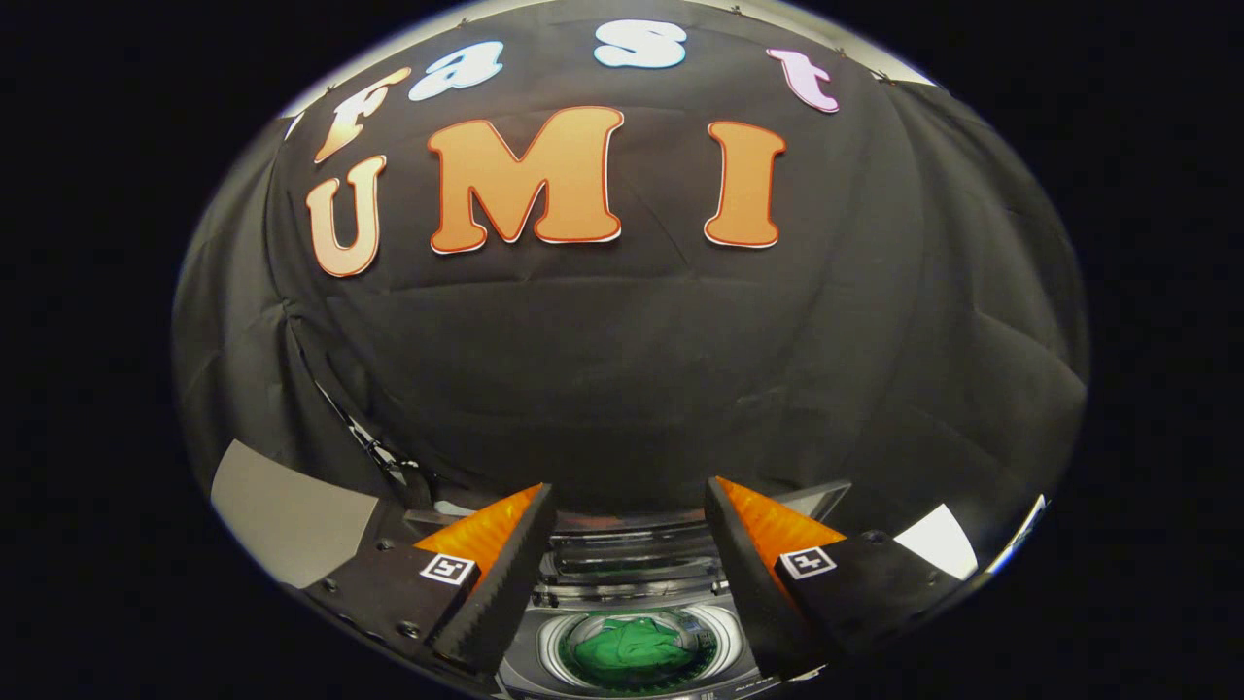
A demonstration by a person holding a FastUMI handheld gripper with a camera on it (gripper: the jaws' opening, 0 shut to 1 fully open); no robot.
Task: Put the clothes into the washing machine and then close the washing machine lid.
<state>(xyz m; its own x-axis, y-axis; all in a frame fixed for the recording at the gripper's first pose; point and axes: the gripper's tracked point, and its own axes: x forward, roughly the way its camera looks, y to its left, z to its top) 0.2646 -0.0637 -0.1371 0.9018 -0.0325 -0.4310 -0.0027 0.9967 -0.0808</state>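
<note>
Gripper view, looking along the fingers at one big black cloth wall [632,369] taking up most of what's ahead, creased and pinned at the top, sides curving off and hard to read.

Below that, one washing machine [632,569], seen from above and between the fingers; only the middle strip visible, both sides hidden behind the fingers, near edge cut off. Lid [816,498] standing up at the back, only a grey sliver of it poking out past the right finger, rest blocked. Round drum opening [554,647] sitting open toward the machine's near edge.

One piece of clothes [632,649], green, bunched up down inside the drum, shape too crumpled to tell what garment. Just the one, as far as can be made out.

Gripper [630,506] spread wide, two fingers well apart, nothing between them, hovering above the machine's back edge and touching nothing.

Couple of pale panels at the lower corners, one on the left [282,520], one on the right [938,540]; can't tell what they belong to.

Some cable or strap thing [374,452] along the wall's lower left, too dark to make out.
</note>
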